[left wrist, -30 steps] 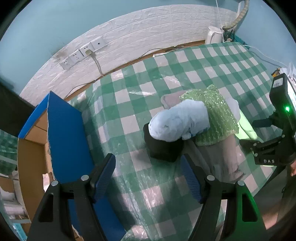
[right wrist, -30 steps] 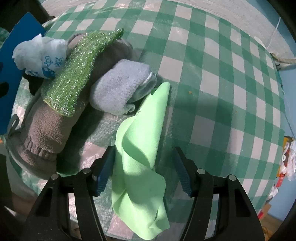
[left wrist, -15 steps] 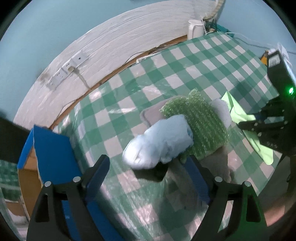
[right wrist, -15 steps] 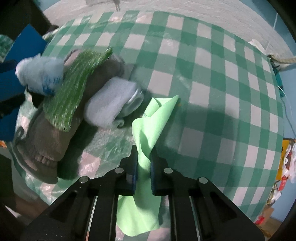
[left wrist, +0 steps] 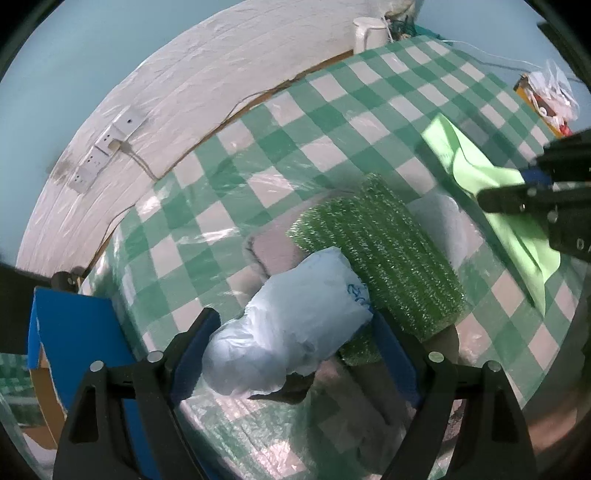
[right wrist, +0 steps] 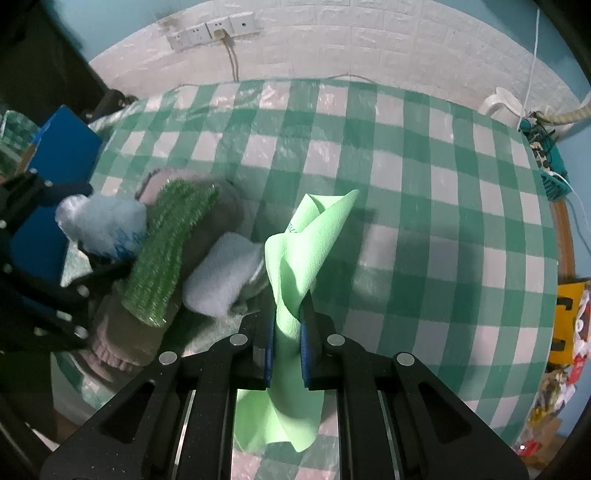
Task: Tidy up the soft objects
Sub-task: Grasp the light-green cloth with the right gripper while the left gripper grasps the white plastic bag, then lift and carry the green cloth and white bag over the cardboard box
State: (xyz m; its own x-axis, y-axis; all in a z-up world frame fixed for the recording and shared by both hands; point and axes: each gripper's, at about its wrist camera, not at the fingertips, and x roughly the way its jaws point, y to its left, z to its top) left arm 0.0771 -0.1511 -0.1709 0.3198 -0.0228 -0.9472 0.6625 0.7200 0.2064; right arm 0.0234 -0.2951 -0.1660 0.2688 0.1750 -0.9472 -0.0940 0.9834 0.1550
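A pile of soft things lies on the green checked table (left wrist: 332,122): a pale blue plastic bag (left wrist: 291,328), a sparkly green cloth (left wrist: 384,254), a grey rolled sock (right wrist: 225,277) and a brown knit piece (right wrist: 122,339). My left gripper (left wrist: 295,343) is open, its fingers on either side of the blue bag. My right gripper (right wrist: 288,332) is shut on a light green cloth (right wrist: 306,240) and holds it lifted off the table, right of the pile. The cloth also shows in the left wrist view (left wrist: 480,173).
A blue-edged cardboard box (left wrist: 74,332) stands at the table's left edge. A white kettle (right wrist: 502,107) and cables are at the far right corner. Wall sockets (right wrist: 210,33) are on the white brick wall behind. A yellow packet (right wrist: 569,317) lies at the right.
My right gripper closed on the light green cloth and lifted it. My left gripper moved in toward the pile until its open fingers flank the blue bag.
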